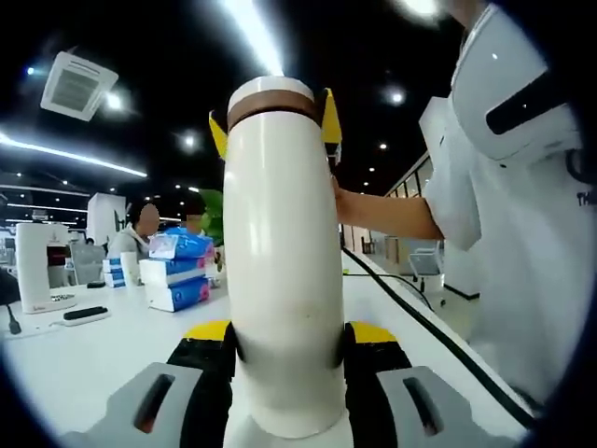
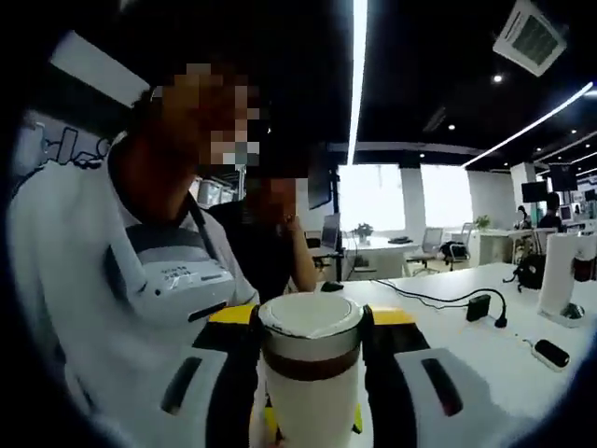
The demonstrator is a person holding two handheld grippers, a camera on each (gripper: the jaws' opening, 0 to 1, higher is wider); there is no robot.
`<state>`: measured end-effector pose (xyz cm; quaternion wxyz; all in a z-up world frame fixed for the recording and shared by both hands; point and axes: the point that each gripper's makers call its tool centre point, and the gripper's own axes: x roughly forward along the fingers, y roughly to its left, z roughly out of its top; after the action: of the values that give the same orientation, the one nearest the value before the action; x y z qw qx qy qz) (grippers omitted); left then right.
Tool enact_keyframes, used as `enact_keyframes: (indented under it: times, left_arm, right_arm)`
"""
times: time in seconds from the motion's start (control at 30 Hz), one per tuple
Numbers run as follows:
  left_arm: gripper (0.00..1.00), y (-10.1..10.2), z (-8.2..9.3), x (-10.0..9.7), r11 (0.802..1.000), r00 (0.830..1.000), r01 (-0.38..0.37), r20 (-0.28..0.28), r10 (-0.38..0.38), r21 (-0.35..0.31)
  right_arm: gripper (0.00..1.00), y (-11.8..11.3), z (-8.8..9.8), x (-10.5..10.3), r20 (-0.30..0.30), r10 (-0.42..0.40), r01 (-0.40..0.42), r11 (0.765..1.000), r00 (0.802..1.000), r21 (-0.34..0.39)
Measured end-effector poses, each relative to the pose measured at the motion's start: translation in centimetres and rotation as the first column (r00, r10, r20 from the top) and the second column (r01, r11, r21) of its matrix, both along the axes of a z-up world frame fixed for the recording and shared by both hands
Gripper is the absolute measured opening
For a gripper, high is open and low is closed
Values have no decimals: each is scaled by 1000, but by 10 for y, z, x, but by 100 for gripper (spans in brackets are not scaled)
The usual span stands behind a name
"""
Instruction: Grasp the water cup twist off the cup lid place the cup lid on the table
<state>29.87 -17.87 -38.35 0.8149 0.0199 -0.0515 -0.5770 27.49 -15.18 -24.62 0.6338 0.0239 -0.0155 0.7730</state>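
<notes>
A tall white water cup with a brown band under its white lid lies along the left gripper view. My left gripper is shut on the cup's lower body. At the far end my right gripper, with yellow-tipped jaws, clamps the lid. In the right gripper view the lid points at the camera, and my right gripper is shut on it, one jaw on each side. The cup is held in the air above the white table.
Blue tissue boxes, a white appliance and a black remote sit on the table's left. A black cable runs along the right. A person in a white shirt stands close. A black adapter lies on the table.
</notes>
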Motion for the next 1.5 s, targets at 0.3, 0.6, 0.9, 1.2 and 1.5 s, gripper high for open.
enact_keyframes:
  times: [0.3, 0.6, 0.9, 1.2, 1.5]
  left_arm:
    - [47, -1, -1, 0, 1000, 1000, -1, 0, 1, 0]
    - [47, -1, 0, -1, 1000, 1000, -3, 1, 3, 3]
    - [47, -1, 1, 0, 1000, 1000, -4, 1, 4, 3]
    - [47, -2, 2, 3, 1000, 1000, -6, 1, 6, 4]
    - [47, -1, 2, 4, 1000, 1000, -13, 7, 13, 8]
  right_arm:
    - [61, -3, 7, -6, -57, -200, 201, 980, 978, -1]
    - [78, -41, 52, -11, -356, -396, 476, 863, 846, 172]
    - [86, -63, 60, -23, -157, -750, 766, 622, 643, 165]
    - [67, -48, 28, -42, 28, -874, 874, 485, 485, 4]
    - [66, -43, 15, -56, 17, -911, 910, 412, 413, -41]
